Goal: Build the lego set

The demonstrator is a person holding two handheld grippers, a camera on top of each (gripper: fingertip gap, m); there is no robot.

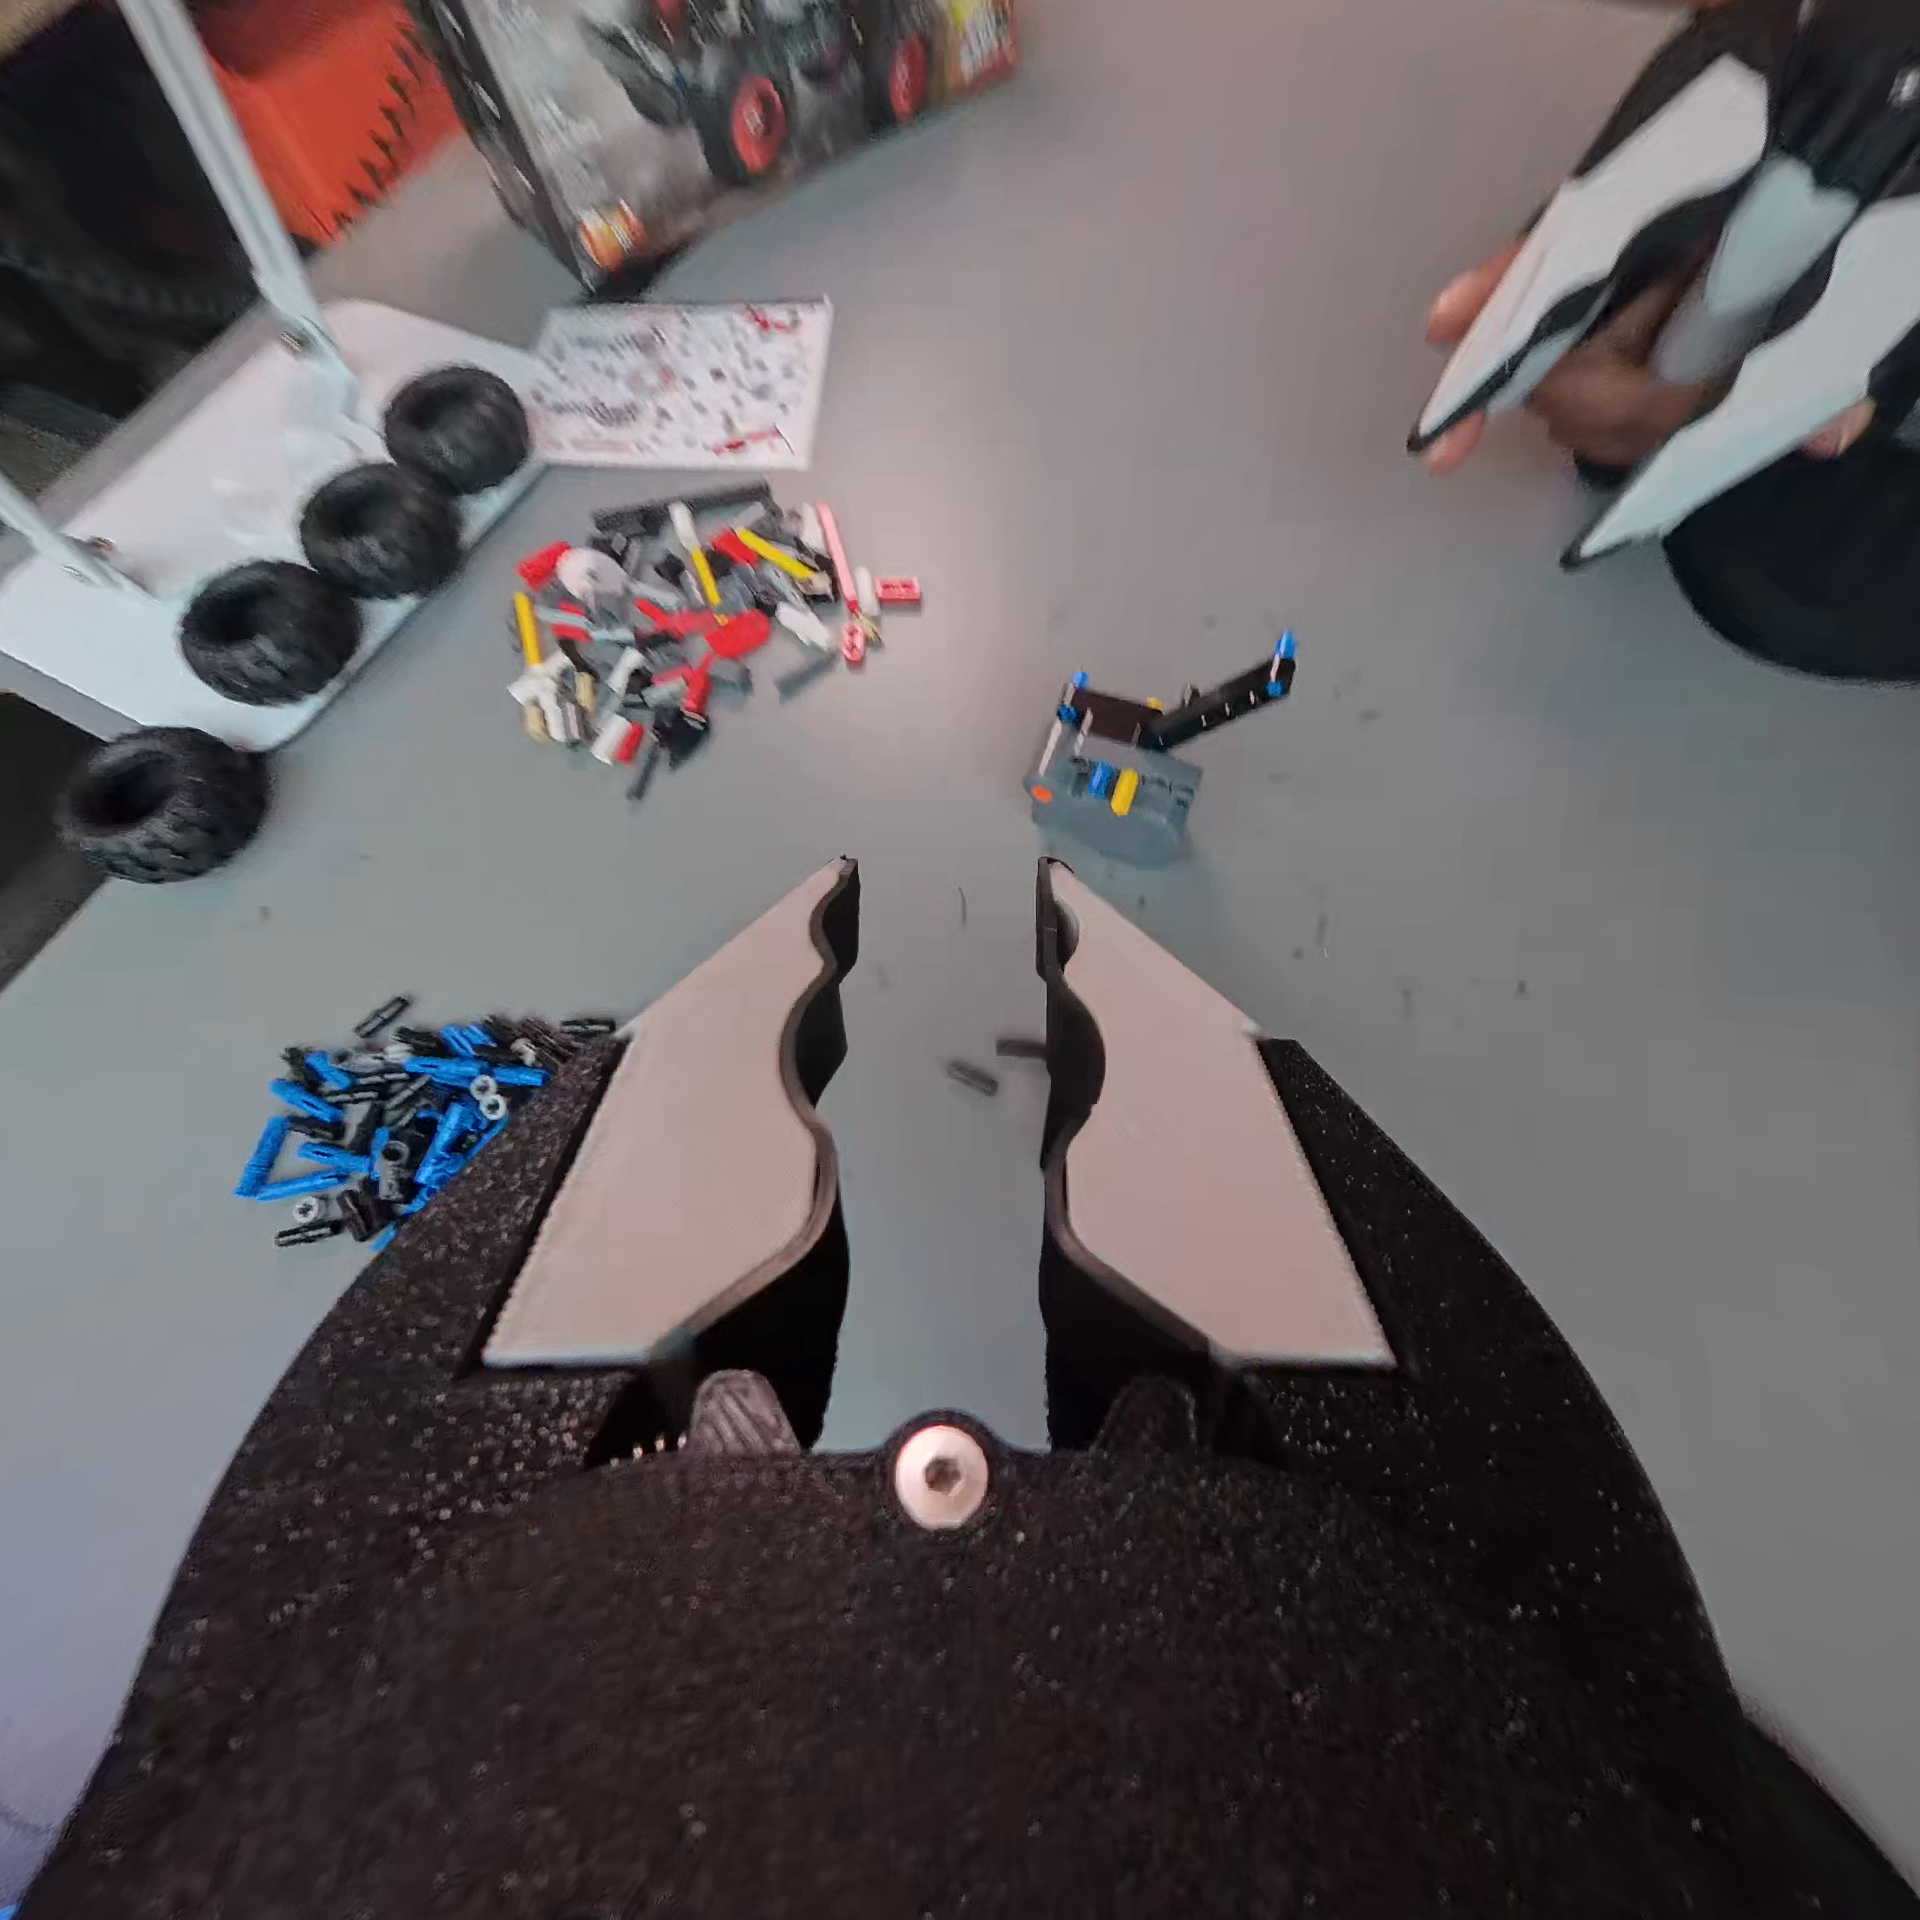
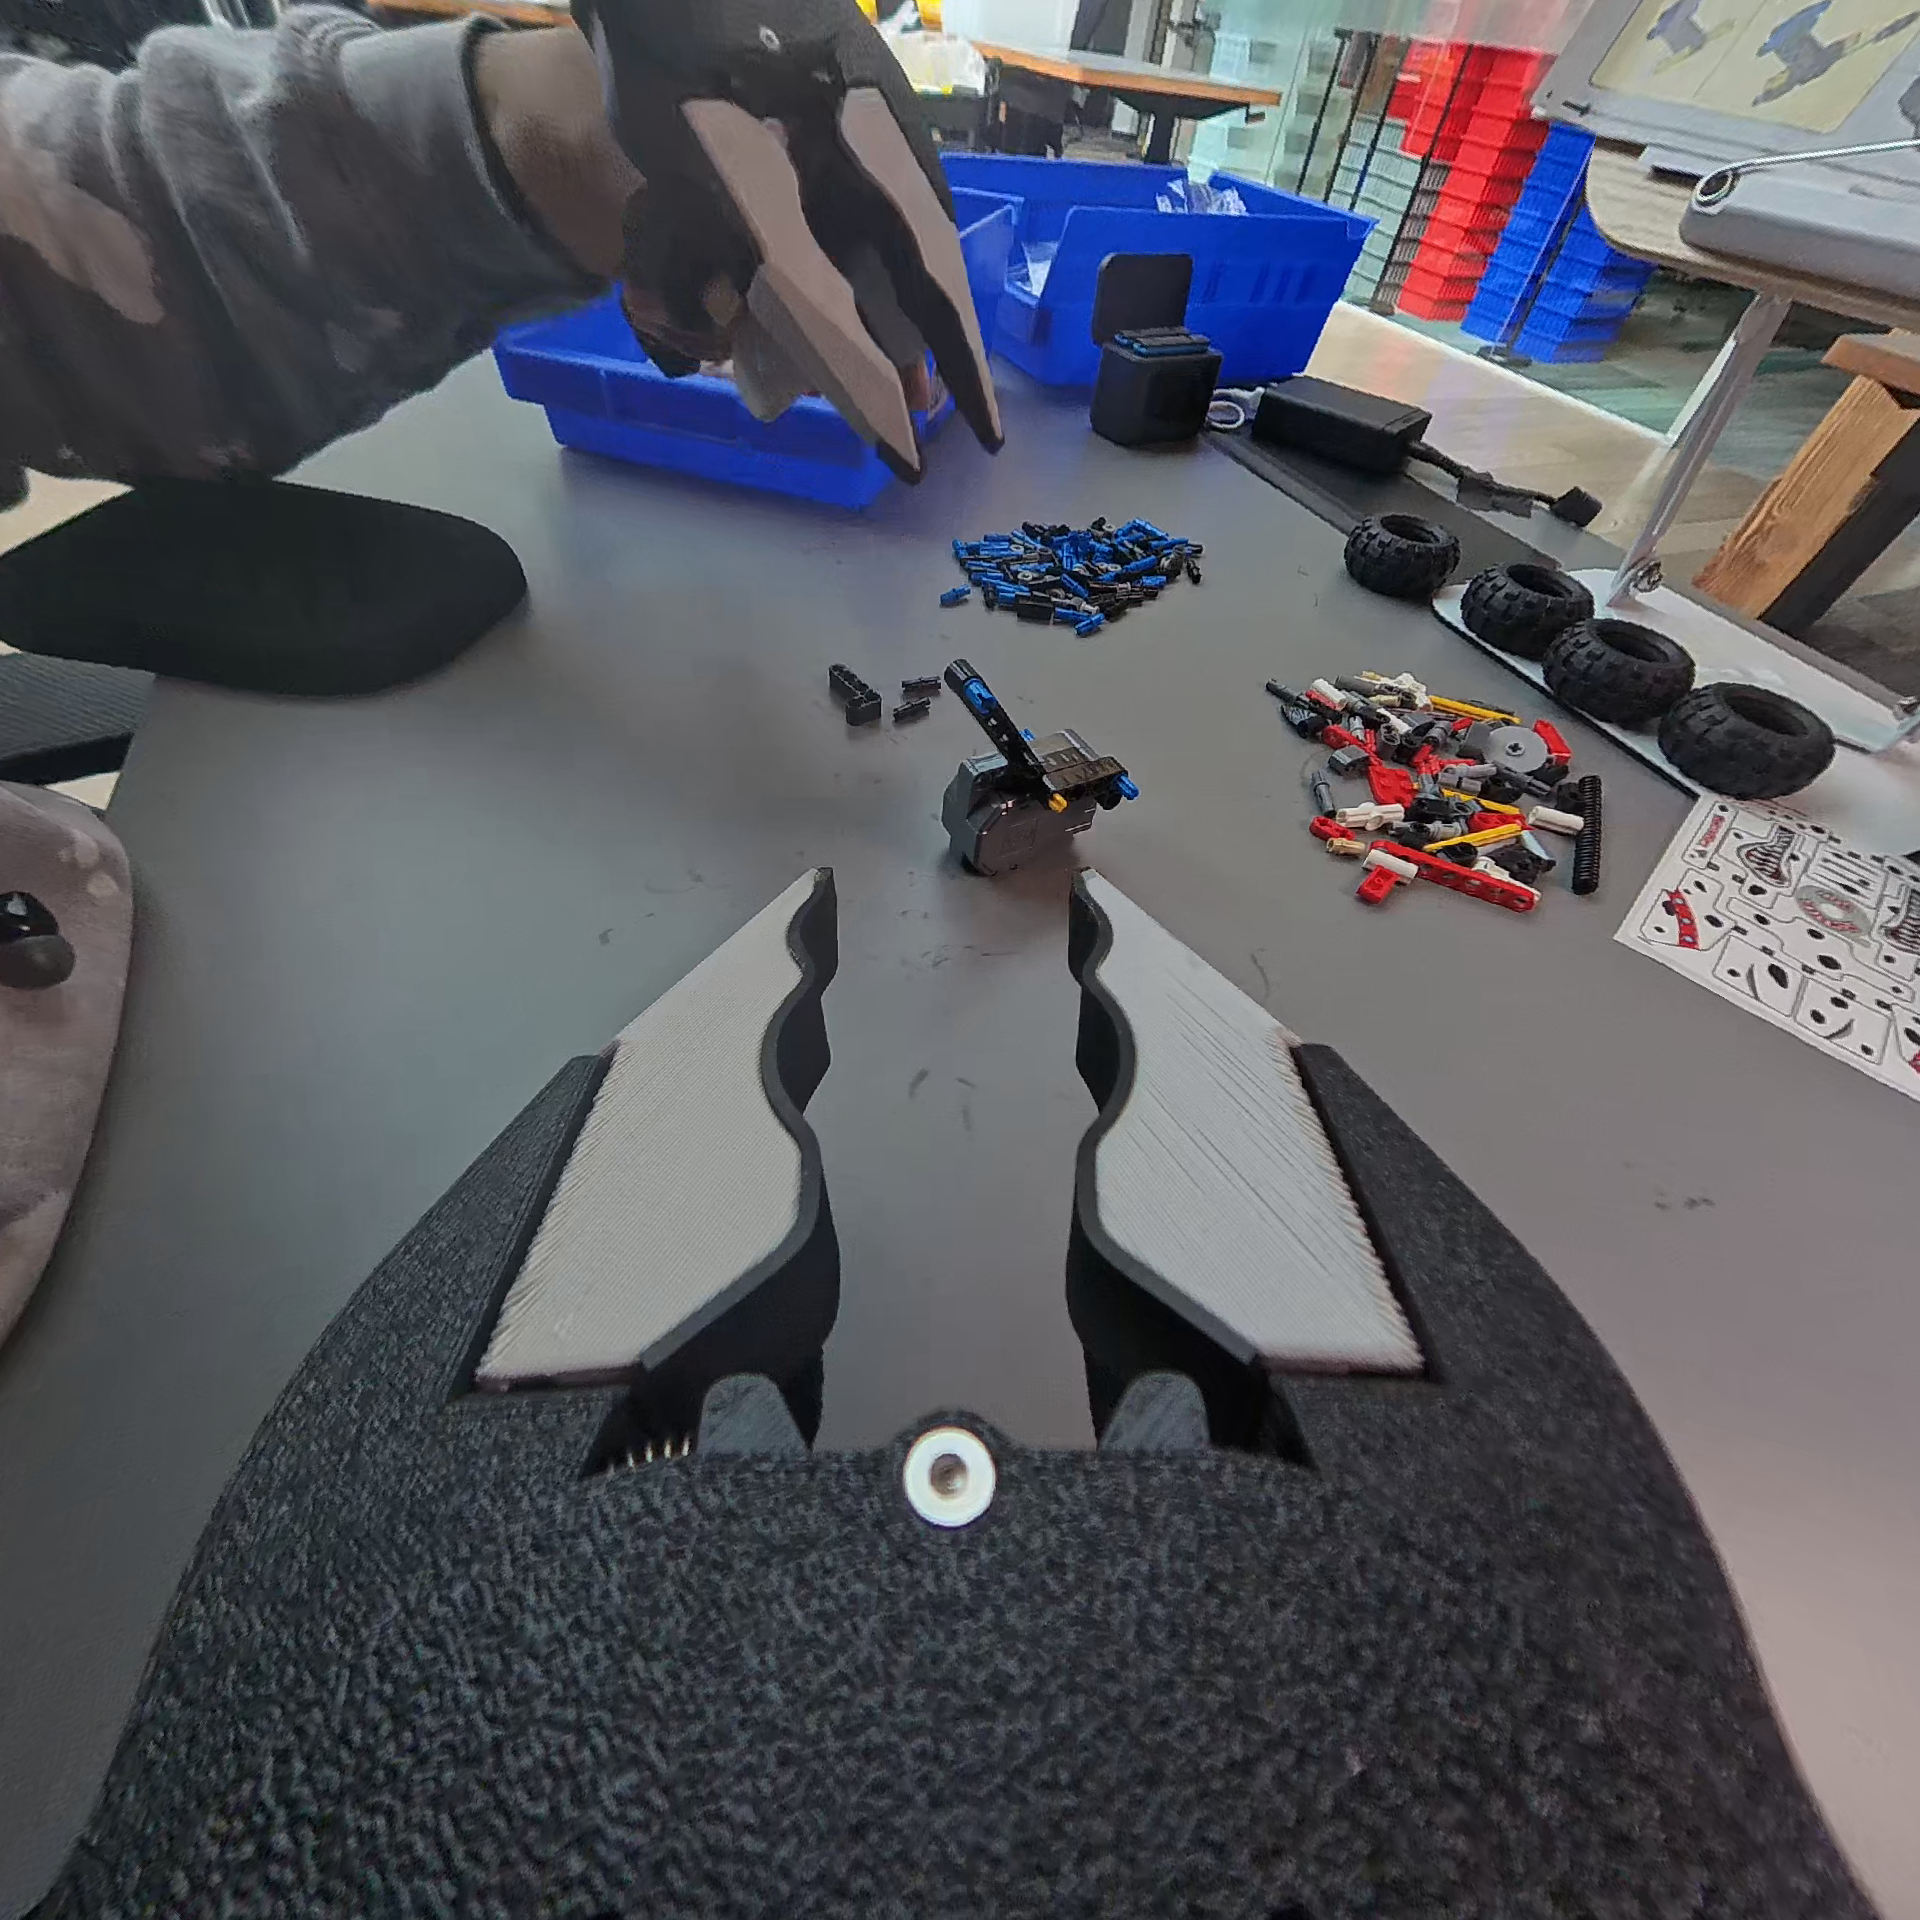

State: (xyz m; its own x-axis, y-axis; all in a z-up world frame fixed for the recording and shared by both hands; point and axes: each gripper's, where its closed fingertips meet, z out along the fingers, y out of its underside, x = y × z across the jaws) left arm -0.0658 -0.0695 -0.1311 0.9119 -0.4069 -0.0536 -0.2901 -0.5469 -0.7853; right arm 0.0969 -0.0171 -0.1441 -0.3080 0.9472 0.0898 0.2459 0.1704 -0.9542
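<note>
Both tools, right (image 2: 951, 894) and left (image 1: 945, 883), gape empty over bare table (image 2: 416, 987) short of the grey assembly (image 2: 1023, 805).

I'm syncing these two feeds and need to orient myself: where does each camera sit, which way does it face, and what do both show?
Left wrist view: sits on the left gripper, looking along its open fingers over the grey table; the right gripper and a hand show top right.
Right wrist view: sits on the right gripper, facing the half-built model; the left gripper and a sleeve show top left.
Shared: model, four tyres, blue-and-black pin pile, mixed parts pile.
</note>
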